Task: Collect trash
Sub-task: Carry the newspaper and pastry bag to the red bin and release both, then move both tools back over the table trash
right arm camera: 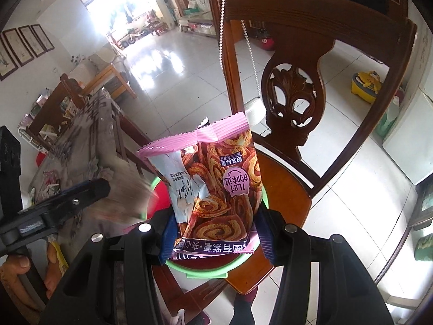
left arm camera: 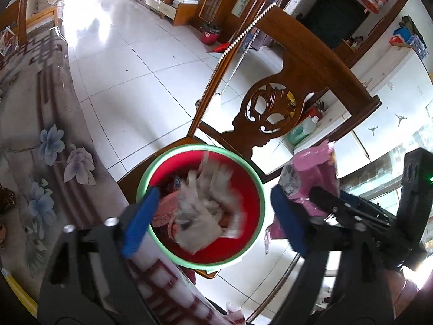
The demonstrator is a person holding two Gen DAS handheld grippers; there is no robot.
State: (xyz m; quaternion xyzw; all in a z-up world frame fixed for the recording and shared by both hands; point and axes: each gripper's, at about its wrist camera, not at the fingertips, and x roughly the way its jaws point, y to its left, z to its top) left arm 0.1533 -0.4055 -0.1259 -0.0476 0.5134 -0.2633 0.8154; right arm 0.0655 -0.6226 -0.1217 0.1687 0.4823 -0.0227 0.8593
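Left gripper (left arm camera: 213,216) hangs over the bin, jaws spread wide, nothing between the pads; a crumpled white wrapper (left arm camera: 201,211), motion-blurred, sits between and below the blue fingers (left arm camera: 140,222), inside the bin, apparently just let go. Right gripper (right arm camera: 213,233) grips the lower end of a pink snack bag (right arm camera: 213,178), both pads pressing its sides, bag standing upright above the bin.

Red bin (left arm camera: 251,189) with green rim sits on the seat of the wooden chair (left arm camera: 297,62), just beside the cloth-covered surface (left arm camera: 40,140). Bin already holds other scraps.

Step in hand, judged: drop the snack bag next. To do it well, pull the left gripper clear so the two don't collide, centre the right one over the red opening, not the rim, then part the jaws fully. The bag is light and tall, so it could catch the rim or tip out; lower it before release.
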